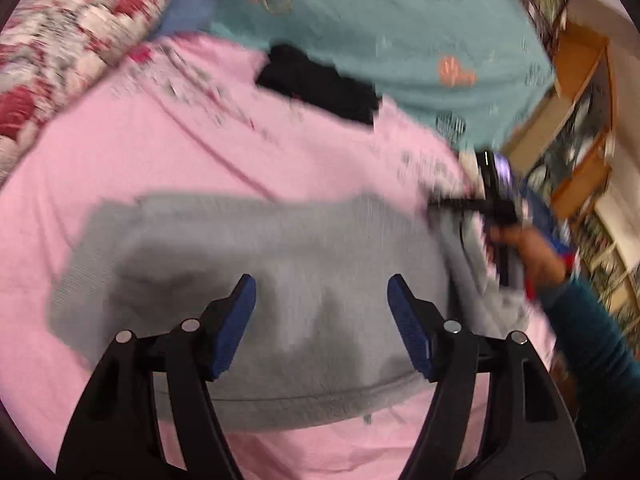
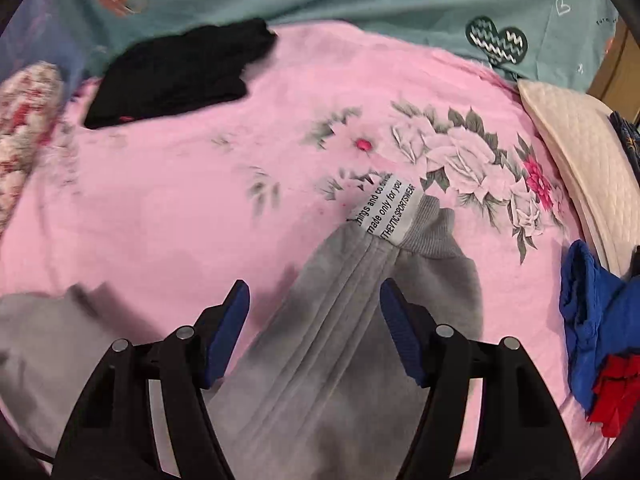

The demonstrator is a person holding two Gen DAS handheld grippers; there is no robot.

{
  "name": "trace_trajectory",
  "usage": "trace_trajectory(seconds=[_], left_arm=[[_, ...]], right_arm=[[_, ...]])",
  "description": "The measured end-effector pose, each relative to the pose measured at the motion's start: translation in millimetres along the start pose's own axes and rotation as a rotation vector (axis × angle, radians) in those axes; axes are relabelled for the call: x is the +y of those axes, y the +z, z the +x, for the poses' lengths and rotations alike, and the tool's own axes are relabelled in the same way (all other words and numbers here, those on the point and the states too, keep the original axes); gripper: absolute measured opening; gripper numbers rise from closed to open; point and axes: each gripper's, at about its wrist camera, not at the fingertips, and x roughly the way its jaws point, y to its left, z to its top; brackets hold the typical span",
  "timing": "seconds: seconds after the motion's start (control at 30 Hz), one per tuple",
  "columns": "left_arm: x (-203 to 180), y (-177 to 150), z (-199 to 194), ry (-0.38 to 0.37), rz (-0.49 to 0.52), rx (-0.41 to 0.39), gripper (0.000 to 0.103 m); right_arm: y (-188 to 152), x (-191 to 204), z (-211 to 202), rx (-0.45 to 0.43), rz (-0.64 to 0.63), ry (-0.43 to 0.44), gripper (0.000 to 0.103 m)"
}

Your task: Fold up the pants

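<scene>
While soft grey fleece pants [image 2: 340,320] lie on the pink floral bedsheet [image 2: 160,200], we see left gripper [image 1: 322,320] and right gripper [image 2: 314,324] above them, jaws wide, holding nothing.

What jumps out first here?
The gray pants sprawled across the pink sheet, with a white printed label at the cuff ahead of the open right gripper. The left gripper hangs open over the pants' wider part. A black garment lies at the sheet's far edge.

White label [image 2: 386,210] on grey pants [image 2: 340,320] cuff: "made only for you", "SPORTSWEAR".
</scene>
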Motion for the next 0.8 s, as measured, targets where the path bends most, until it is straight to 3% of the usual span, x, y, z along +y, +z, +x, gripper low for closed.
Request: trace_trajectory(seconds=[0.03,0.13,0.2,0.27,0.43,0.5,0.6,0.73,0.8], left_arm=[[-3,-6,13,0.024,0.028,0.044,0.070],[-4,-23,33,0.087,0.102,0.122,0.070],[-3,-26,28,0.085,0.133,0.118,0.070],[2,-24,24,0.079,0.124,0.131,0.070],[9,-22,18,0.076,0.141,0.168,0.069],[15,-19,15,0.058,0.120,0.183,0.068],[24,-15,12,0.045,0.081,0.198,0.060],[32,-12,11,0.046,0.047,0.214,0.052],[32,-11,12,0.053,0.041,0.224,0.052]], right_arm=[[4,3,17,0.020,0.007,-0.066,0.068],[6,-7,42,0.034,0.002,-0.115,0.060],[2,-10,38,0.002,-0.048,-0.117,0.031],[-2,-22,27,0.004,-0.053,-0.041,0.006],[-30,-95,-55,-0.170,0.129,0.200,0.006],[-59,-136,-103,-0.278,0.239,0.325,0.006],[-117,-189,-153,-0.395,0.389,0.436,0.006],[-202,-227,-165,-0.400,0.540,0.525,0.006],[-236,-230,-156,-0.331,0.557,0.469,0.013]])
